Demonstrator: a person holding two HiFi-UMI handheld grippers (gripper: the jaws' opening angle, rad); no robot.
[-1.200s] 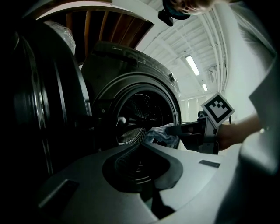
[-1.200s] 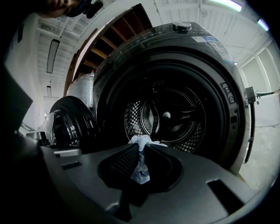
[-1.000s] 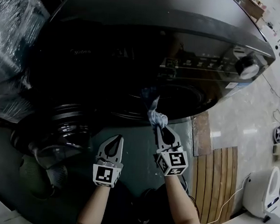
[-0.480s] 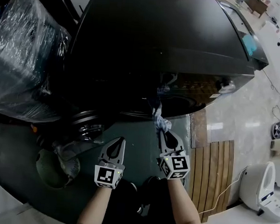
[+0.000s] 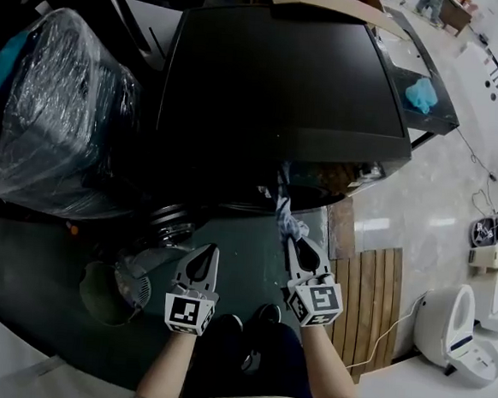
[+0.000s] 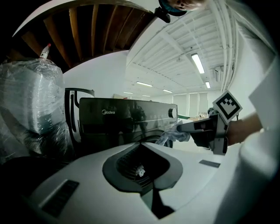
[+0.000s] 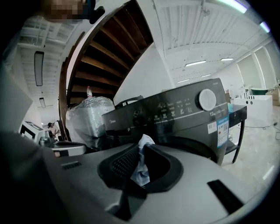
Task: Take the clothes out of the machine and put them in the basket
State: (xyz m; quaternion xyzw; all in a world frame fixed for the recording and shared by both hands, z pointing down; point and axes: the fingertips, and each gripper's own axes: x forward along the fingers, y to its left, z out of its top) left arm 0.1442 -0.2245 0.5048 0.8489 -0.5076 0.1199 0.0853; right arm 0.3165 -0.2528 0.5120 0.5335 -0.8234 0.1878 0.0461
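The dark front-loading washing machine fills the middle of the head view and also stands ahead in the left gripper view and the right gripper view. My right gripper is shut on a light blue cloth, which is bunched between its jaws. A thin tail of it trails toward the machine's front. My left gripper hovers beside it, shut and holding nothing. The machine's round door hangs open at the left. A dark green basket sits on the floor, left of my left gripper.
A bulky appliance wrapped in plastic film stands to the left of the machine. Wooden slats cover the floor to the right, with a white appliance beyond them. A blue rag lies on a side table at the far right.
Both grippers have risen together, and the right one has lifted the blue cloth up and away from the machine's opening. The machine's top has come into view.
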